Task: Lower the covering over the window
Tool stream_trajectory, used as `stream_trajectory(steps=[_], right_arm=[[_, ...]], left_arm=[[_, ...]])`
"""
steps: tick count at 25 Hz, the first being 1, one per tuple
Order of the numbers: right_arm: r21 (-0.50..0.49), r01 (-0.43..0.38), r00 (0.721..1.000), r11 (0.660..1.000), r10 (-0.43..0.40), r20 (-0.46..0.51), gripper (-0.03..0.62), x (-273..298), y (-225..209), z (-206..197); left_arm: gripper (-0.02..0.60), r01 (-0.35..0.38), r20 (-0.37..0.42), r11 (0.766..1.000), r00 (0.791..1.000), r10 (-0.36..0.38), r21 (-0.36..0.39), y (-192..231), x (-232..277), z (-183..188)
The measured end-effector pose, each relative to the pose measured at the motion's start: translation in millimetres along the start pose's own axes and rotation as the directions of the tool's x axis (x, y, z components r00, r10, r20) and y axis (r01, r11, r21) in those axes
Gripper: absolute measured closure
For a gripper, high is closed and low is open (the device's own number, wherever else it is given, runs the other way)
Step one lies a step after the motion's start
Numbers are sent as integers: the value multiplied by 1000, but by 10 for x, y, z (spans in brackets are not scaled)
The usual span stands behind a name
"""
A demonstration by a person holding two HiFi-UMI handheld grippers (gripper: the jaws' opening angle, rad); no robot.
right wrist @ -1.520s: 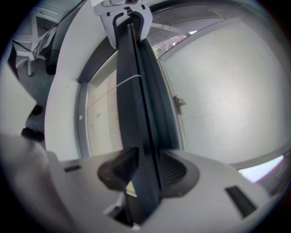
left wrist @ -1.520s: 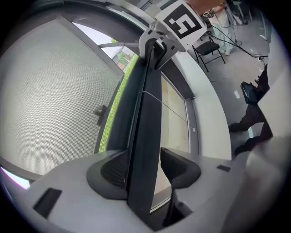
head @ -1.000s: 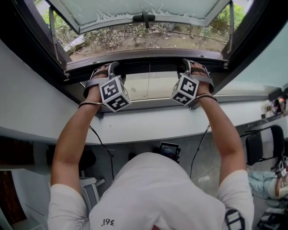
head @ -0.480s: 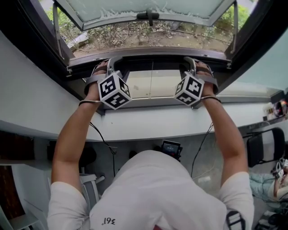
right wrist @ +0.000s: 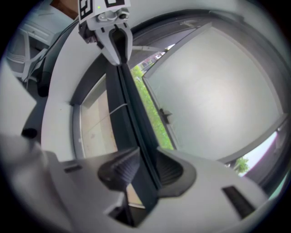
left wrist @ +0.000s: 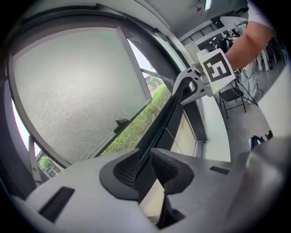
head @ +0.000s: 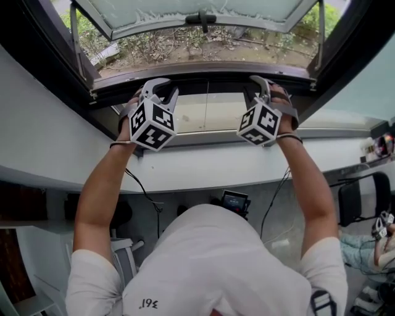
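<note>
Grippers sit on one dark rail (head: pixel 210 83) that runs across the window, one toward each end. The left gripper (left wrist: pixel 144 166) has the rail between its jaws, which are closing, and the ribbed pads (left wrist: pixel 125 170) already lie against its two faces. The right gripper (right wrist: pixel 144 169) is narrow too, clamped on the same rail with a pad on either side. From each gripper's own view the rail runs straight away from the jaws to the other gripper at its far end.

Beyond the jaws, on the outdoor side of the rail, a frosted sash (head: pixel 197 9) stands swung outward, its dark handle (head: pixel 202 18) midway between the two grippers. Greenery (head: pixel 185 46) shows under it. On the near side of the rail, between the grippers, lies a pale panel (head: pixel 225 114) crossed by a thin cord (head: pixel 207 111). Whether that panel is the covering's cloth cannot be told. Behind both grippers, toward the person, a white sill (head: pixel 216 166) passes under the wrists.
</note>
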State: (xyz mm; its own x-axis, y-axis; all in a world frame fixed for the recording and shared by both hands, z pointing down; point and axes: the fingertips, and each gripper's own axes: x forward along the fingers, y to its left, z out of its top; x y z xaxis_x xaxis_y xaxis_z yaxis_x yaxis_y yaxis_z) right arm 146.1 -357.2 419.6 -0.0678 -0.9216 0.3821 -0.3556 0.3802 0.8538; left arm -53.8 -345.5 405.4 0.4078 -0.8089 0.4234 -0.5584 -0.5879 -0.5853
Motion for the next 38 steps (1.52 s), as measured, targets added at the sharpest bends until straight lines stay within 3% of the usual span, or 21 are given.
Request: stream_trajectory(steps=[8, 14, 21, 28, 33, 38], right_arm=[[130, 30, 997, 991, -38, 61, 495, -203, -205, 165], [245, 19, 992, 969, -48, 113, 510, -389, -279, 288], [408, 12, 984, 913, -83, 155, 526, -647, -339, 343], [553, -15, 976, 833, -107, 188, 539, -859, -320, 388], [613, -48, 976, 789, -93, 197, 542, -922, -200, 403], [671, -80, 975, 737, -82, 207, 544, -992, -62, 427]], left_arm=[[525, -14, 124, 972, 991, 44, -234, 294, -259, 182], [528, 4, 202, 938, 977, 70, -345, 315, -491, 274], [527, 39, 271, 847, 955, 125, -530, 308, -779, 200], [531, 84, 310, 810, 943, 124, -580, 109, -988, 153], [531, 115, 328, 769, 936, 129, -629, -4, -1121, 83], [533, 136, 329, 746, 937, 117, -651, -122, -1220, -29]])
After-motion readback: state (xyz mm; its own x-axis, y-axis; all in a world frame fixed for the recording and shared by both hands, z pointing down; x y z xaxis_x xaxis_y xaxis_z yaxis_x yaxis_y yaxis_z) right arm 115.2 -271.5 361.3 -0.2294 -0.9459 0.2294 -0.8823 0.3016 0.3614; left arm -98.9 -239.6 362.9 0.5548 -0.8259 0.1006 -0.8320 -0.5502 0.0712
